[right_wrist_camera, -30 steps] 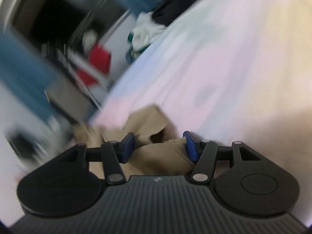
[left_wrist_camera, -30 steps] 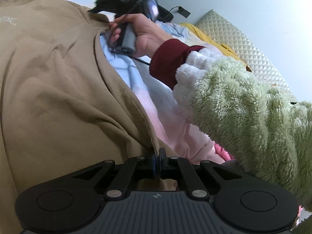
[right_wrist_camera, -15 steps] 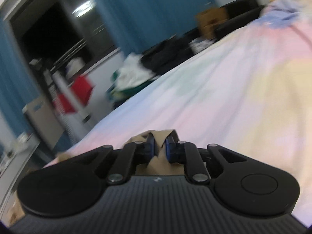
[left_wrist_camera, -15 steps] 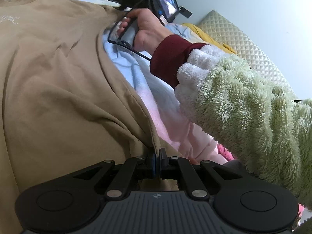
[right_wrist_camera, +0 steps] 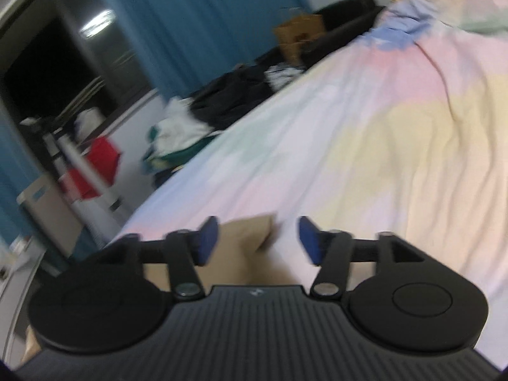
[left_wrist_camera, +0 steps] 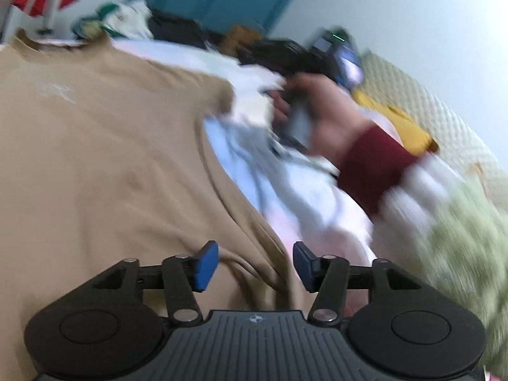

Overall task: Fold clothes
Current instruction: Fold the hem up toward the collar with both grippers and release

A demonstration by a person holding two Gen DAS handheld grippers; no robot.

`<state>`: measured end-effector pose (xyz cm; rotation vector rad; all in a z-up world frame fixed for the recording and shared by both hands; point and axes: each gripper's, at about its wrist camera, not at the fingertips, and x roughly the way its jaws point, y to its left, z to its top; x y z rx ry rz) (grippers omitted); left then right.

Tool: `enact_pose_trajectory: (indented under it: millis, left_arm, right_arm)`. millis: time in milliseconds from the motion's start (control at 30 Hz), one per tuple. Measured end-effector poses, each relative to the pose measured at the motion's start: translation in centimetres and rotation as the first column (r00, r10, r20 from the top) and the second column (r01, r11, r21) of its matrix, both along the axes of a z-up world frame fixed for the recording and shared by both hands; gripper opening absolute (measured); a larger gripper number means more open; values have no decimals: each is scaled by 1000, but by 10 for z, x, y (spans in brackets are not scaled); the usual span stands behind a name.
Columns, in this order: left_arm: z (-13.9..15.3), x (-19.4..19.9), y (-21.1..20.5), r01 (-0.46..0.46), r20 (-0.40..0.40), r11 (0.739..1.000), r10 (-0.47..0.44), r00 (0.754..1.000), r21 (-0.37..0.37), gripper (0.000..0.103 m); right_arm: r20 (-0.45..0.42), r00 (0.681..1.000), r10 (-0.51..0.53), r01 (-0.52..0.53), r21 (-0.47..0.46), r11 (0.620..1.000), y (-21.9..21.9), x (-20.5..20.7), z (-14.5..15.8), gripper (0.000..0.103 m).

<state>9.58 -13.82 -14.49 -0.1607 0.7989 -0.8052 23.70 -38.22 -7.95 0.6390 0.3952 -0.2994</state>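
Note:
A tan T-shirt (left_wrist_camera: 95, 165) lies spread on the pastel bedsheet (left_wrist_camera: 285, 197) and fills the left wrist view. My left gripper (left_wrist_camera: 255, 263) hangs open just over the shirt's right hem edge, its blue pads apart with rumpled cloth below them. Farther off, a hand (left_wrist_camera: 320, 117) in a dark red cuff and fuzzy green sleeve holds the right gripper near the shirt's sleeve. In the right wrist view, my right gripper (right_wrist_camera: 257, 243) stands open over a tan corner of the shirt (right_wrist_camera: 250, 238). The frames are blurred.
The pastel bed cover (right_wrist_camera: 397, 146) stretches away to the right. Piles of dark and white clothes (right_wrist_camera: 228, 98) lie along the bed's far edge. Blue curtains (right_wrist_camera: 190, 25), a brown paper bag (right_wrist_camera: 298, 35) and red items (right_wrist_camera: 101, 155) stand beyond. A quilted headboard (left_wrist_camera: 438, 117) is at right.
Both grippers were shut on the shirt half a second ago and have now opened and let go. The left view has lifted and tilted up; the hand has moved right.

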Motion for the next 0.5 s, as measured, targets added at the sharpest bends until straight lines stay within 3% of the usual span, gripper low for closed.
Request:
enact_pose_trajectory:
  millis: [133,233,367,500]
  left_arm:
    - [18,8,43,-144,-10,987,144,990,-68,61]
    - [30,18,82,-279,-61,952,274,960,-122,61]
    - [37,37,155,-497,-169,842,470,866,-210,66]
    - [31,76,227,-682,-322,687,604,729,-253,67]
  right_arm:
    - [0,995,104,-104,29,994,43,-44,29,72]
    - [5,987,160,-160,113,981,75,-76,45,73]
    - [50,968,246,-251,223,942,122,-111,45,73]
    - [33,952,303,-302,237,923,167,-126,32,73]
